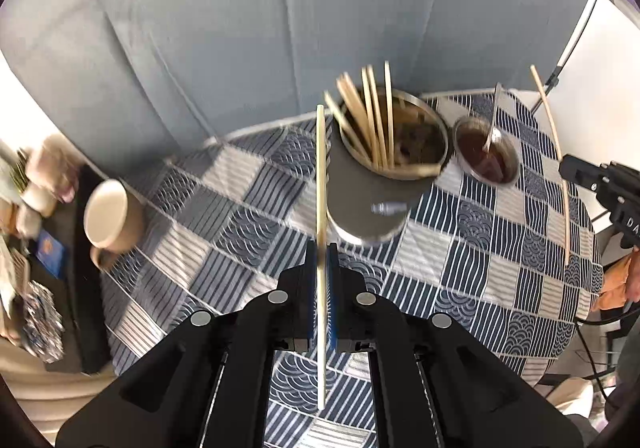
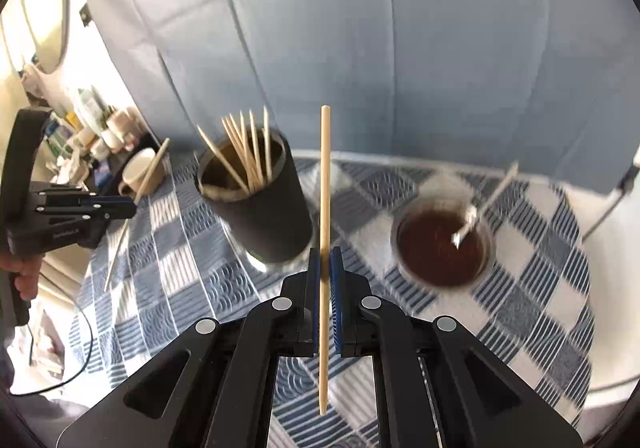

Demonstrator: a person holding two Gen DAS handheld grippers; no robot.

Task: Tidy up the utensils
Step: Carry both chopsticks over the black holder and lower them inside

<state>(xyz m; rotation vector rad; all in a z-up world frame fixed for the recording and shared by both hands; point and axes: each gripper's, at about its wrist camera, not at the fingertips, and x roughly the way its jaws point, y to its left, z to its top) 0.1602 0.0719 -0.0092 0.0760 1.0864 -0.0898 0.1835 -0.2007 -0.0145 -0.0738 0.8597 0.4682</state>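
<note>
My left gripper (image 1: 321, 254) is shut on a pale wooden chopstick (image 1: 321, 184) that stands between its blue pads, above the checked tablecloth. My right gripper (image 2: 325, 258) is shut on a second chopstick (image 2: 325, 184) the same way. A dark cylindrical holder (image 1: 368, 200), also (image 2: 262, 216), stands on the table with several chopsticks (image 1: 370, 120) sticking out of it. Beside it sits a small steel cup (image 1: 486, 156), also (image 2: 442, 244), with a metal spoon (image 2: 476, 216) leaning inside. The right gripper with its chopstick shows at the right edge (image 1: 600, 188); the left one shows at the left edge (image 2: 116, 206).
A round table with a blue-and-white checked cloth (image 1: 248, 224) stands against a blue-grey sofa back (image 1: 240, 28). A cream mug (image 1: 110, 216) sits at the table's left edge beside a cluttered dark shelf (image 1: 86, 288). A person's hand (image 2: 24, 280) holds the left gripper's handle.
</note>
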